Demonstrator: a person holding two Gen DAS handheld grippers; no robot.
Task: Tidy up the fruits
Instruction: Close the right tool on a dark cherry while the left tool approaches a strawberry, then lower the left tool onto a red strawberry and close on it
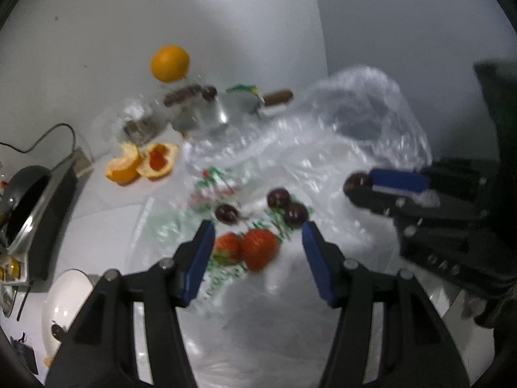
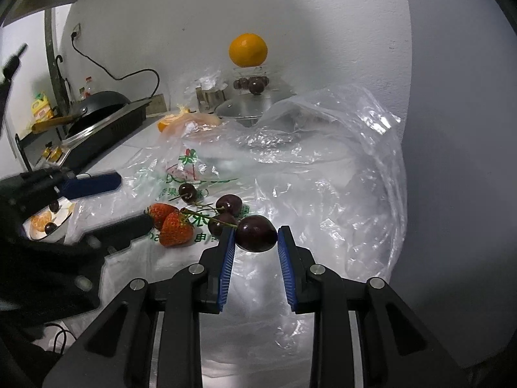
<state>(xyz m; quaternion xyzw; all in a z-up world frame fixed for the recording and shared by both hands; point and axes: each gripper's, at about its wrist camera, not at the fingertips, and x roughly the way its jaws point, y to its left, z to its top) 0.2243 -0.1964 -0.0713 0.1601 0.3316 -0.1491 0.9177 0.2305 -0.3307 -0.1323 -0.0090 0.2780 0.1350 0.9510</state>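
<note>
Right gripper point(image 2: 256, 237) clamps a dark cherry point(image 2: 256, 233) between its blue pads, held above the crumpled clear plastic bag point(image 2: 323, 168). Left gripper point(image 1: 258, 245) is spread wide, jaws apart with nothing between them, poised over two strawberries point(image 1: 248, 249) lying on the bag. Three loose cherries point(image 1: 279, 198) sit just beyond the strawberries, stems attached. Whole orange point(image 2: 248, 49) stands at the back on a clear container holding more cherries. Peeled orange halves point(image 1: 140, 163) lie left of the bag. White plate point(image 2: 61, 220) at far left carries orange segments and cherries. Black pan point(image 2: 97, 105) rests on the cooker.
</note>
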